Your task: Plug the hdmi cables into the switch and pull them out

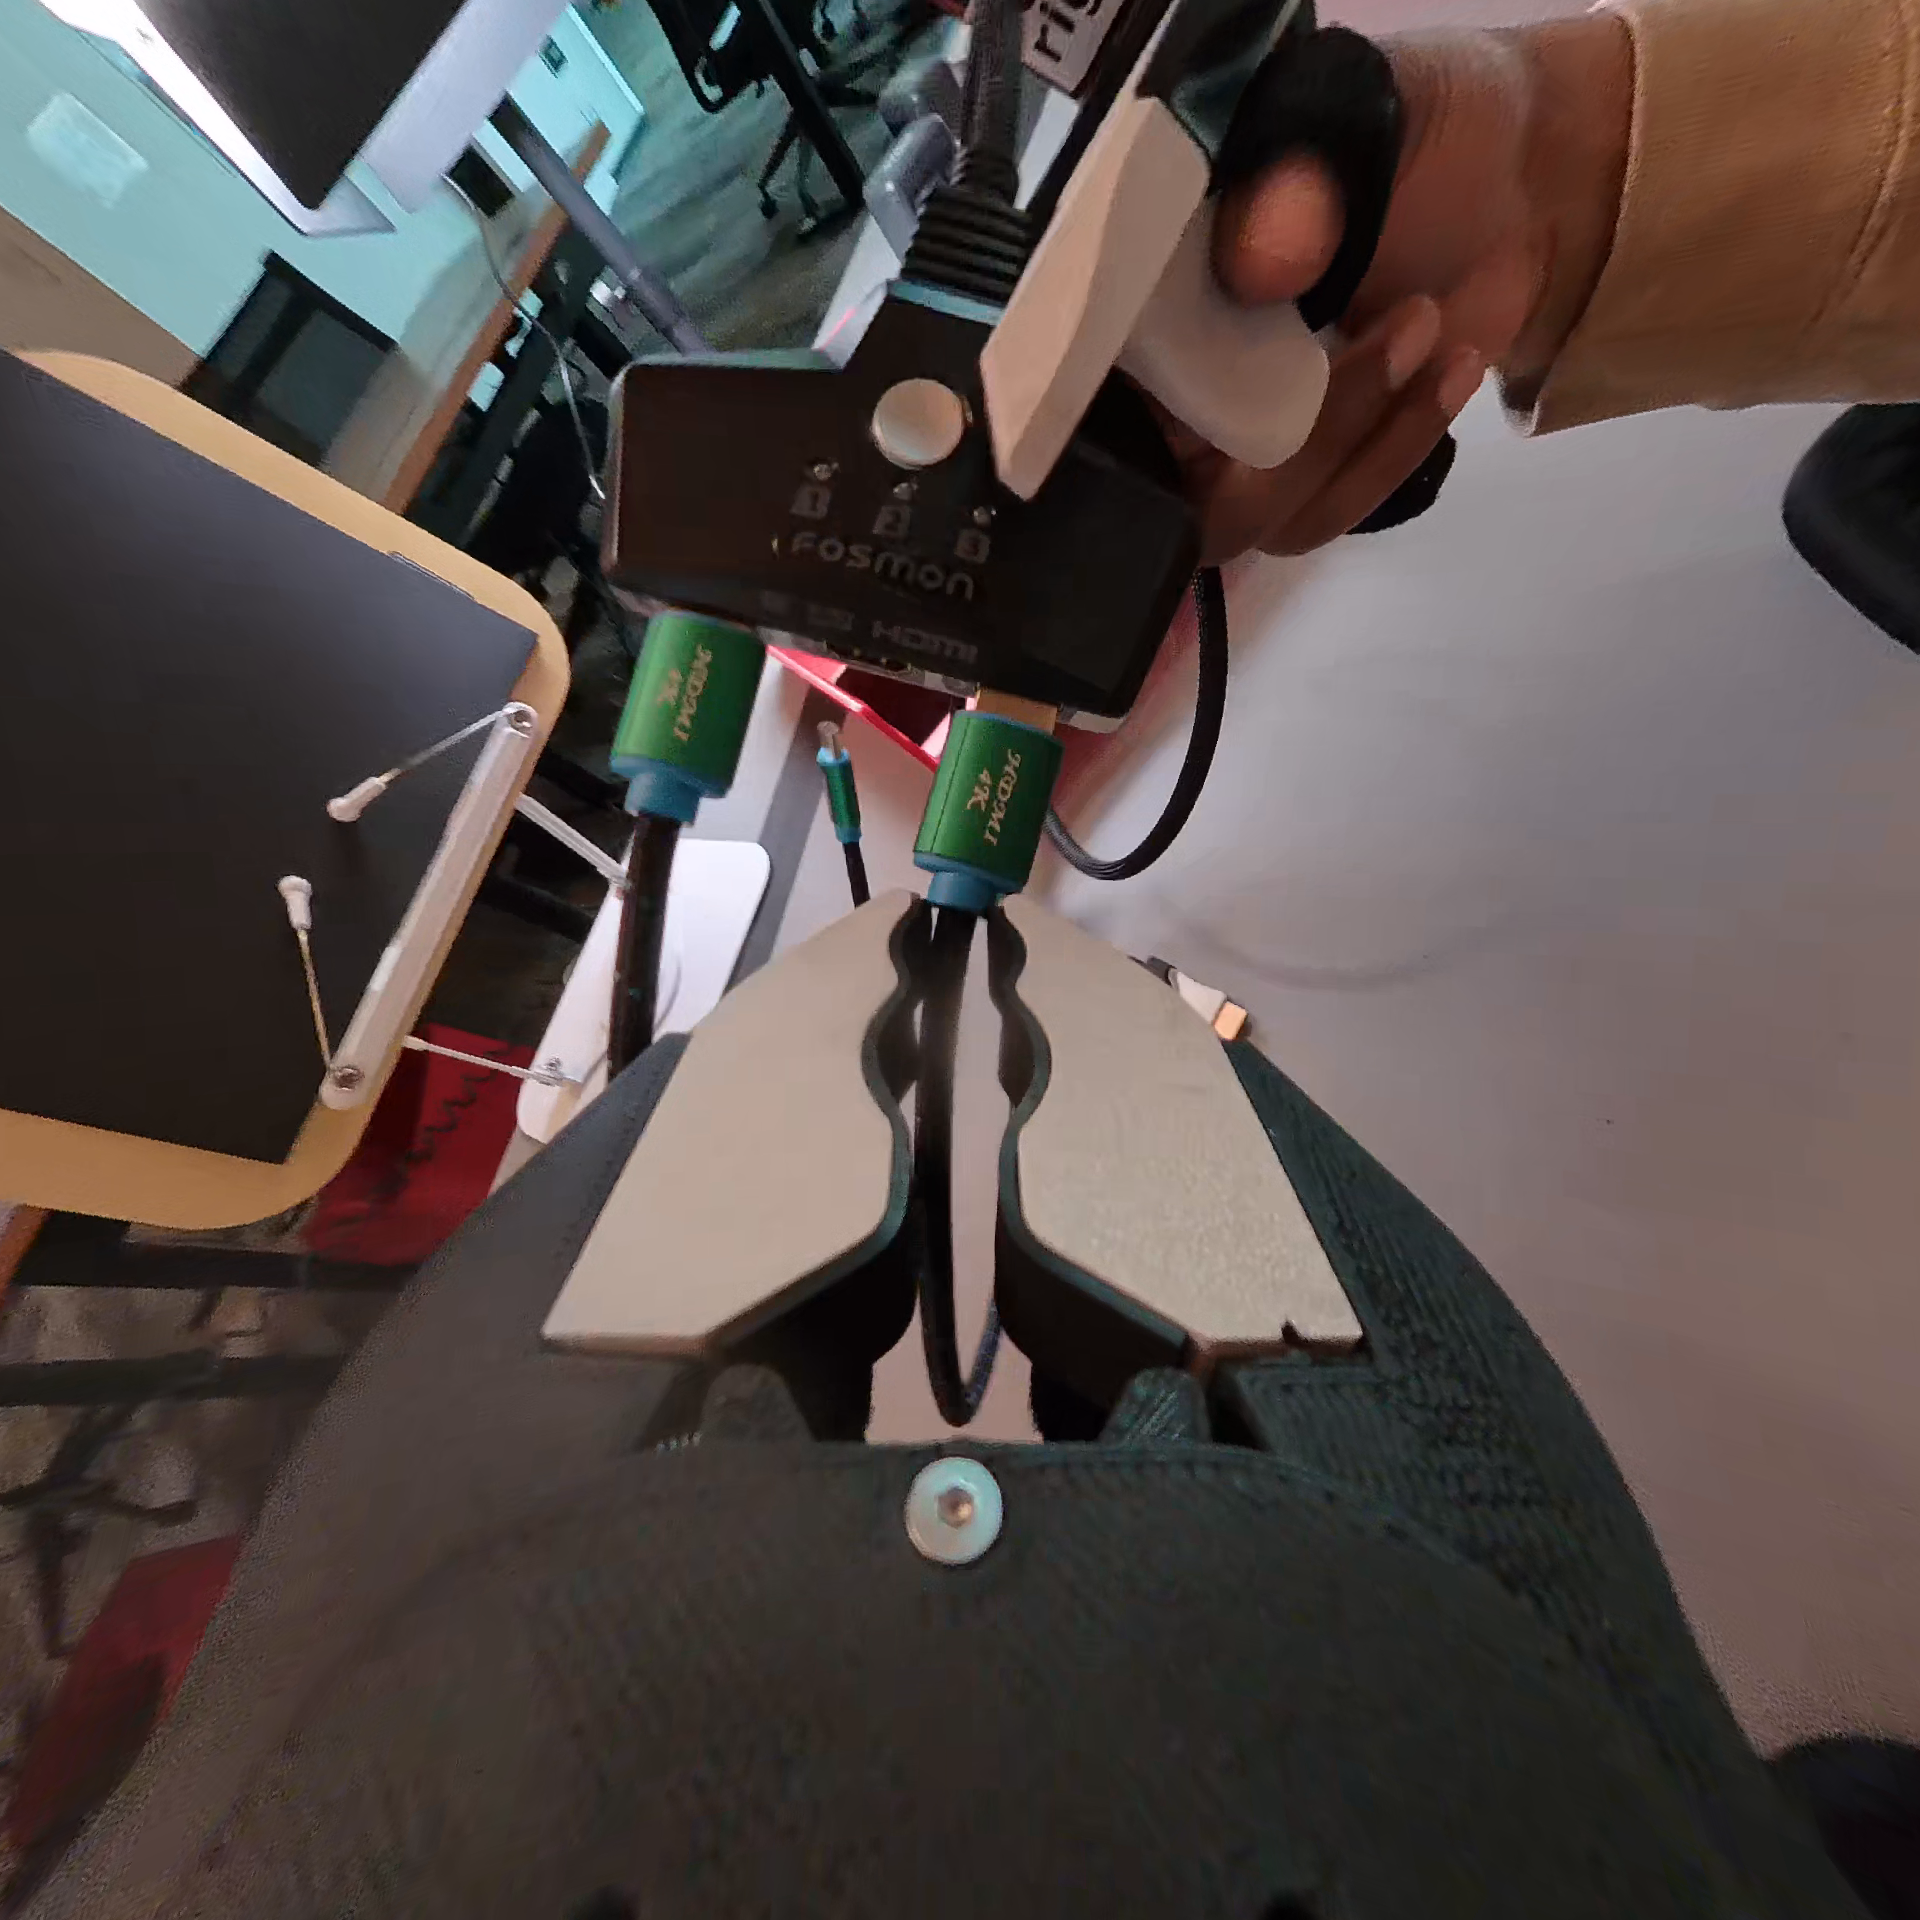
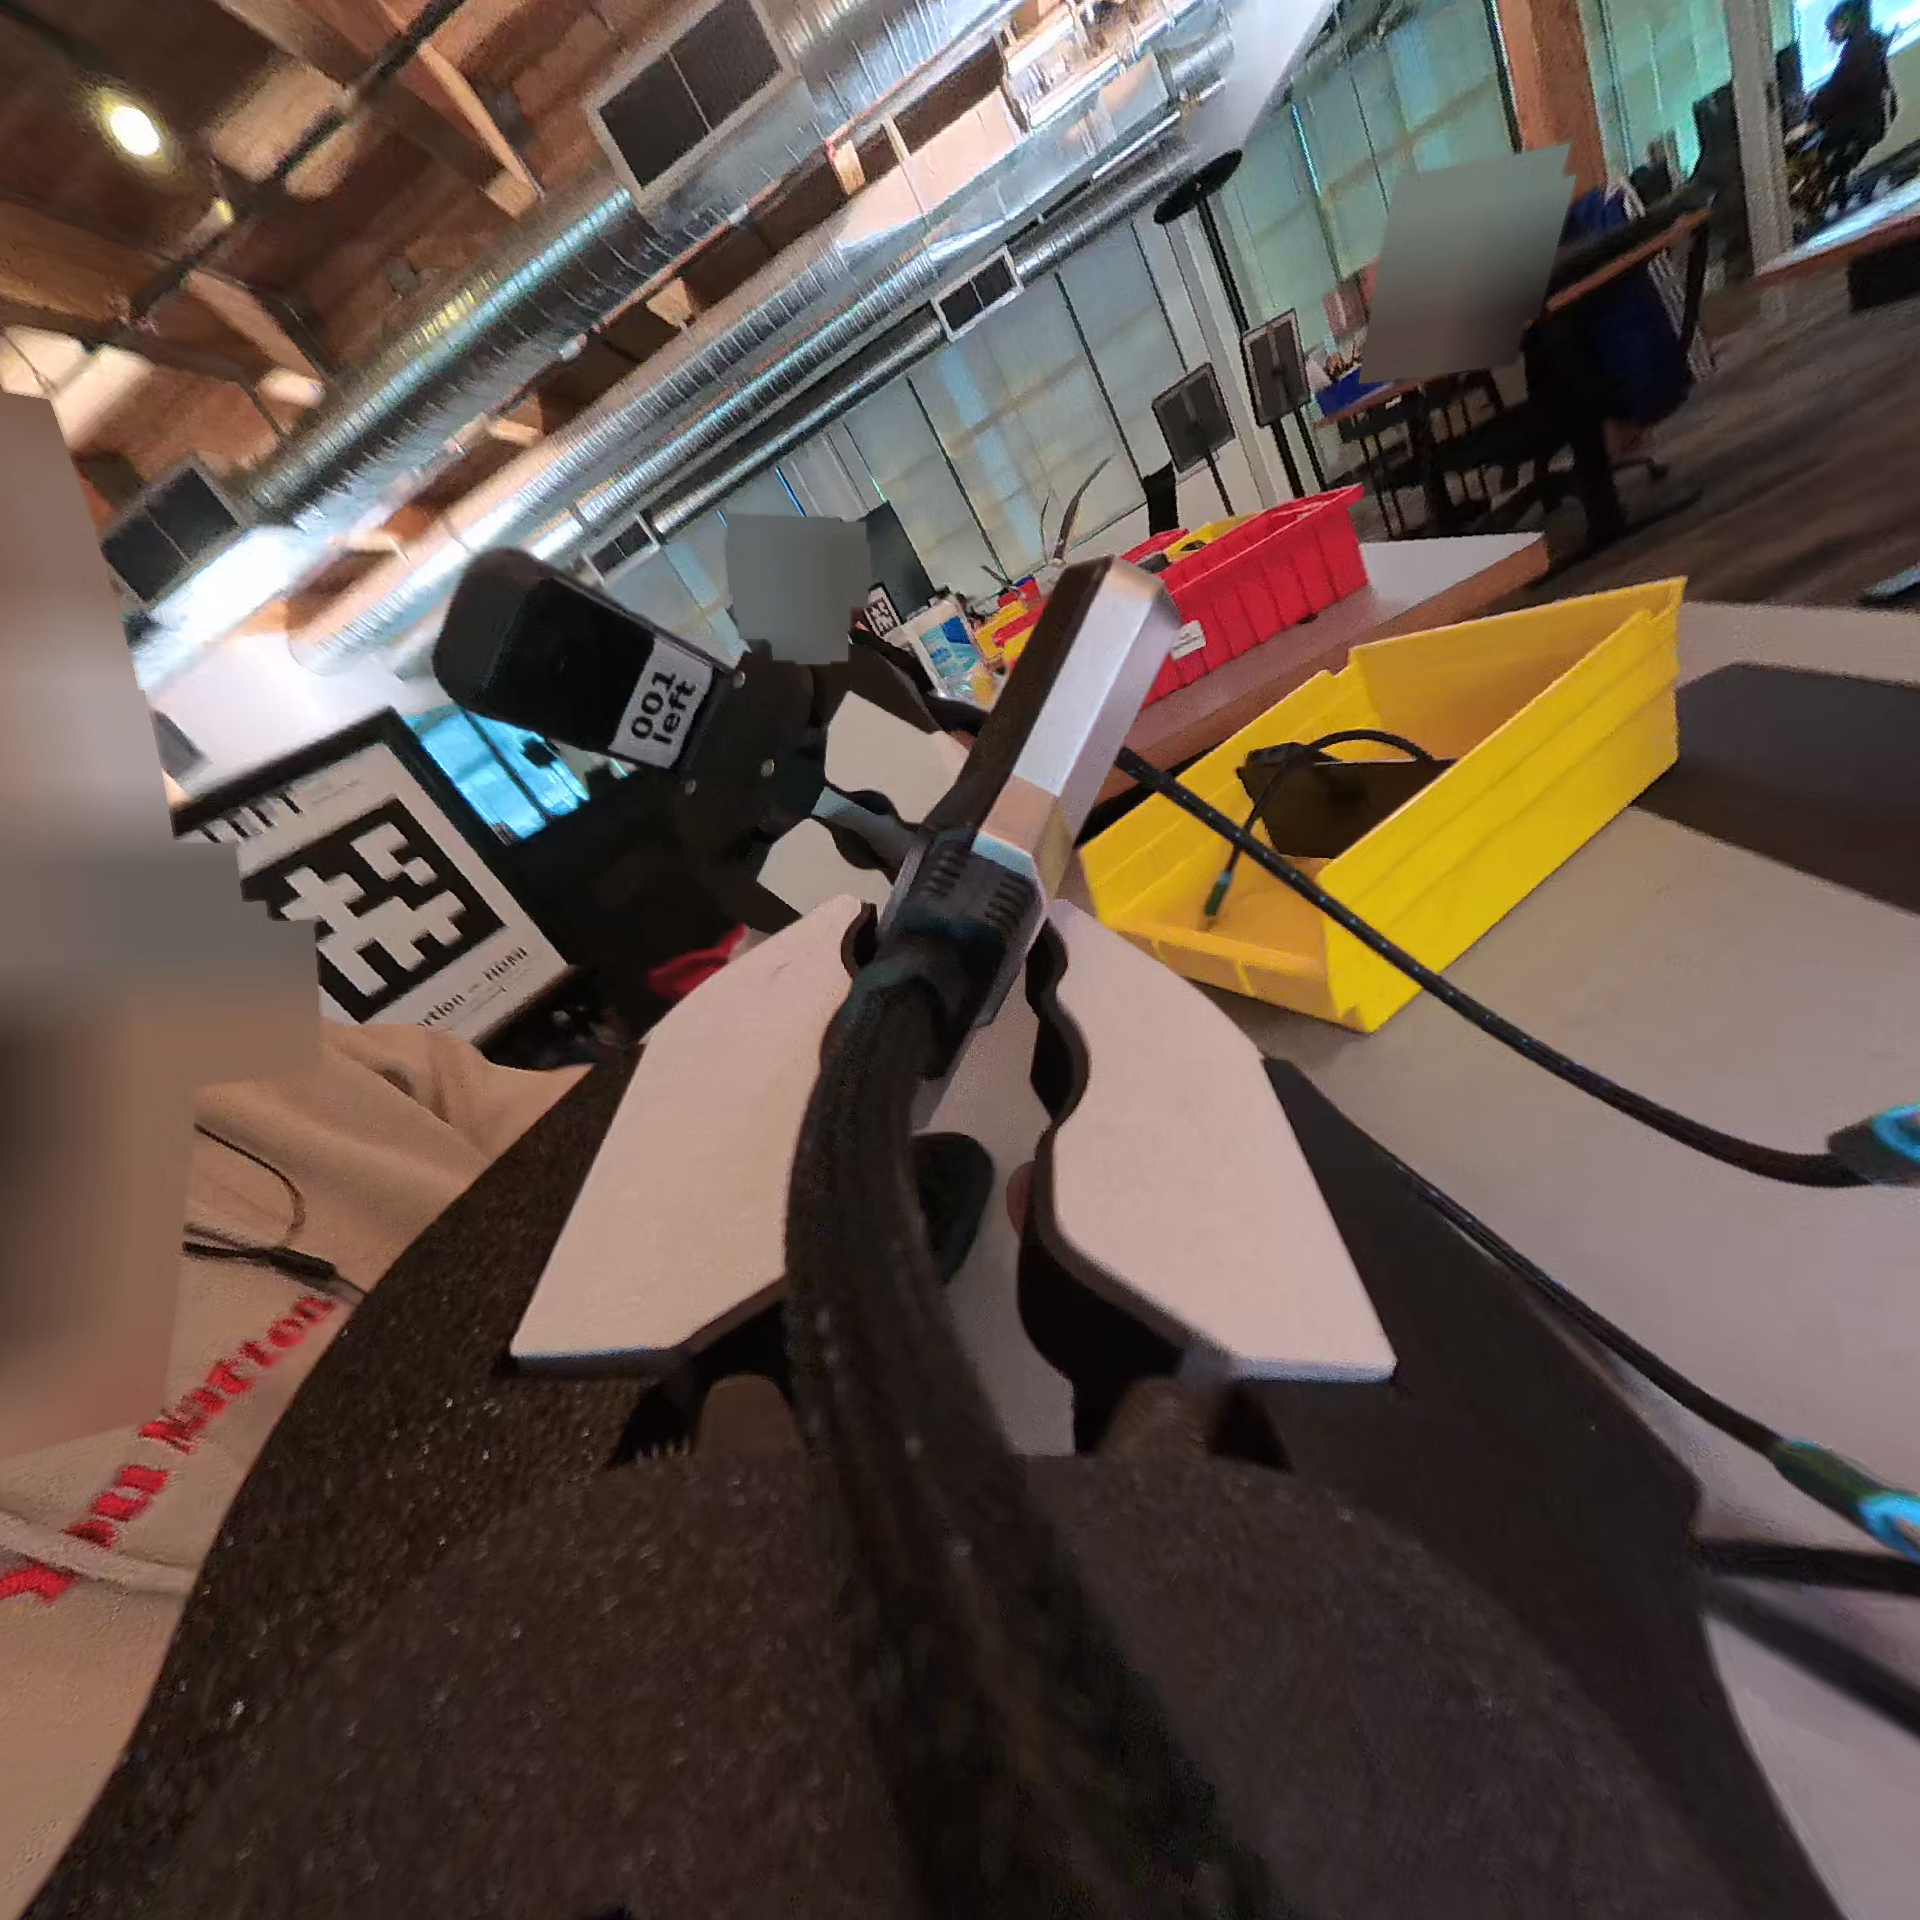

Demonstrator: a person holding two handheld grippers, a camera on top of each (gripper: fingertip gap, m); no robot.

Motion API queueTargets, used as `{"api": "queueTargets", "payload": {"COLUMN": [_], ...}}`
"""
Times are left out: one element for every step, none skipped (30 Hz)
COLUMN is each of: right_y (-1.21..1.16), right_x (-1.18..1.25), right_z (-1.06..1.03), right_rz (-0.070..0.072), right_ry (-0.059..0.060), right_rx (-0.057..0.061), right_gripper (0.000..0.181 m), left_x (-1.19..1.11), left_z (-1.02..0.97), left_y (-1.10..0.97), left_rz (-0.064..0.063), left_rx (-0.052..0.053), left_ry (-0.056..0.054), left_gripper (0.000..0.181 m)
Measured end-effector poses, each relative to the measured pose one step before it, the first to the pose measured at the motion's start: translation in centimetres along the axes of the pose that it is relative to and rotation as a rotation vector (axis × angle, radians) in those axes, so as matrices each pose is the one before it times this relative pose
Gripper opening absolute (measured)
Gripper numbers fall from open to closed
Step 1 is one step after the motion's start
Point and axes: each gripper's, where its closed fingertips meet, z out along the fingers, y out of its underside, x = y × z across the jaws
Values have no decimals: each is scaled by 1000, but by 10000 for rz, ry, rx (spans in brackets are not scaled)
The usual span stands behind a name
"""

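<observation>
Left claw [image 1: 954, 920] nearly closed; right claw [image 2: 951, 925] clamped, raised.

From each wrist we look close along the fingers, facing each other; both views share the switch [image 1: 904, 540].

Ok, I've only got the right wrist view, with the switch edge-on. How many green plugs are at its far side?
Observer: Two. The left green plug sits right up against the switch.
Operator: And the other?
Observer: The right green plug is partly out, gold metal showing at the port.
Operator: What holds it?
Observer: The left tool is closed on its cable, just behind the plug.
</observation>
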Motion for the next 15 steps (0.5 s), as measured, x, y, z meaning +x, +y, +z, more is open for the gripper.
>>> {"api": "queueTargets", "payload": {"right_y": [-17, -103, -110, -226, -332, -428, -404, -331, -255, -92, 48, 41, -30, -50, 16], "right_x": [-207, -316, -278, -321, -405, -532, -446, -327, -342, -286, -186, -5, -108, -220, -143], "right_z": [-112, -171, -179, -151, -117, -101, -98, -66, -93, -92, -101, -104, -88, -54, -16], "right_rz": [-523, -620, -522, -724, -722, -594, -346, -162, -176, -144, -201, -275, -163, -36, -110], "right_ry": [86, 47, 56, 72, 28, -116, -130, -124, -162, -153, -70, 77, -31, -150, -86], "right_rx": [-134, -72, -95, 47, 177, 256, 228, 160, 132, 39, -61, -54, 31, 70, 35], "right_gripper": [28, 28, 28, 27, 27, 27, 27, 27, 27, 27, 27, 27, 27, 28, 28], "left_x": [-163, -146, -111, -164, -240, -27, 114, 157, 185, 194, 204, 364, 498, 239, -32], "left_z": [41, -13, -48, -52, -66, -155, -215, -250, -241, -263, -256, -207, -127, -58, -25], "left_y": [-254, -353, -390, -390, -411, -536, -537, -380, -76, 140, 184, 114, 122, 75, 76], "left_rz": [101, 110, 17, -110, -135, -104, -83, -136, -123, -103, -158, -315, -482, -466, -333], "left_rx": [201, 335, 394, 410, 419, 506, 450, 248, -1, -131, -86, 30, 79, 113, 149], "left_ry": [-141, -111, -51, -43, -83, 35, 104, 139, 178, 206, 232, 390, 538, 382, 191], "left_gripper": [12, 12, 12, 13, 17, 20, 20, 17, 15, 16, 18, 23, 25, 24, 24]}}
